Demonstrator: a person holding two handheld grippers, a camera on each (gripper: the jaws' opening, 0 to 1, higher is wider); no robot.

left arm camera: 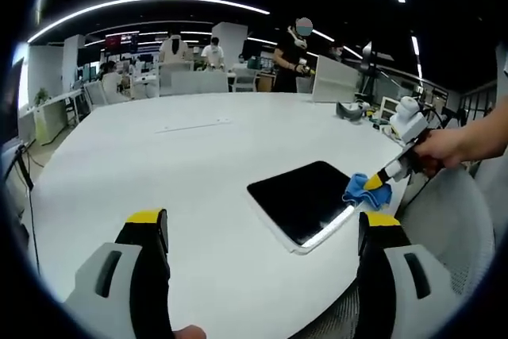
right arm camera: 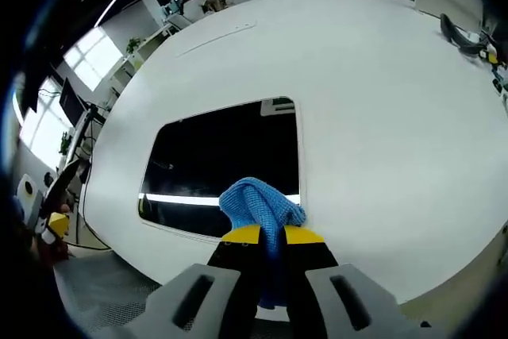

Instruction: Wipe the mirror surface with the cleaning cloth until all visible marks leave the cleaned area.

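The right gripper (right arm camera: 266,236) pinches the blue cloth (right arm camera: 258,204) tight, resting it on the dark mirror (right arm camera: 222,156) on the white desk (right arm camera: 381,117). The left gripper (left arm camera: 262,228) is spread wide, holding nothing.

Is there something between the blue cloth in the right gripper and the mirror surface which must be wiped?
Nothing visible stands in the way. The right gripper is shut on the blue cloth, which already lies at the mirror's near edge. The dark glass ahead carries no object, and the white table around it is bare there.
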